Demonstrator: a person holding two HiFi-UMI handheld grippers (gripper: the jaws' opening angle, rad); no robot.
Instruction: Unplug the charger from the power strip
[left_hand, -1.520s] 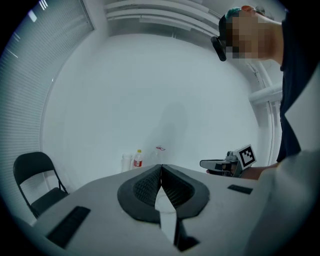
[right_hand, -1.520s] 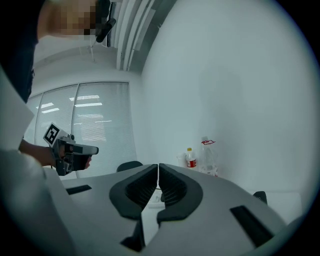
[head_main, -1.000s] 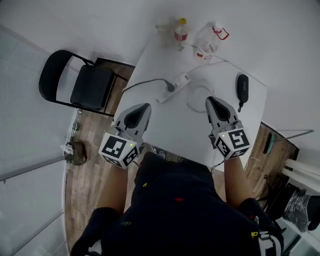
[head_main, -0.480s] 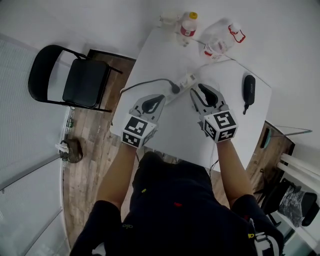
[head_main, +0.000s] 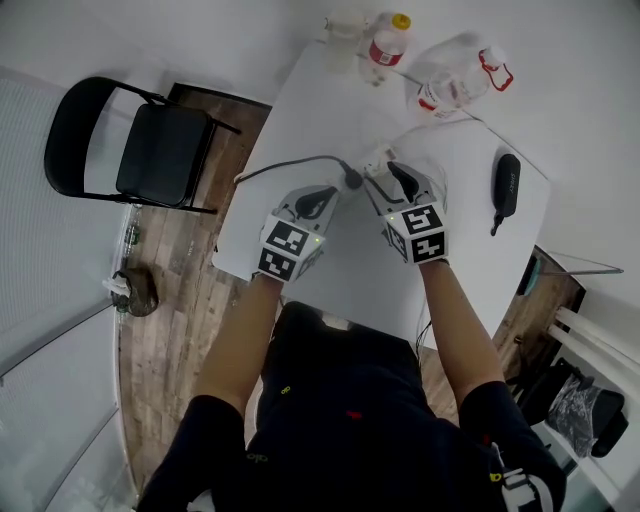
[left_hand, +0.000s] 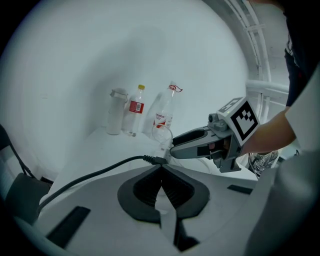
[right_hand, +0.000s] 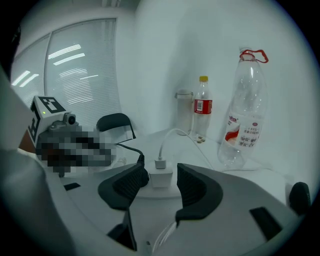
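A white charger (right_hand: 161, 178) with a white cable (right_hand: 170, 135) stands plugged in the white power strip (right_hand: 156, 193) on the white table (head_main: 300, 120). My right gripper (right_hand: 161, 172) reaches over the strip with its jaws opening; the charger sits between the pads, which do not press on it. In the head view the strip (head_main: 373, 160) shows just beyond my right gripper (head_main: 392, 176). My left gripper (left_hand: 161, 172) is shut and empty, a little short of the strip's black cord (left_hand: 100, 170). Seen from above, my left gripper (head_main: 322, 198) is left of the right one.
Two plastic bottles (right_hand: 202, 110) (right_hand: 244, 115) and a clear cup (right_hand: 184, 111) stand at the table's far edge. A black oblong object (head_main: 507, 184) lies at the table's right. A black folding chair (head_main: 130, 150) stands left of the table on the wooden floor.
Both grippers have come down and forward to the power strip. The right jaws, shut a second ago, have opened around the charger. The left gripper stays shut.
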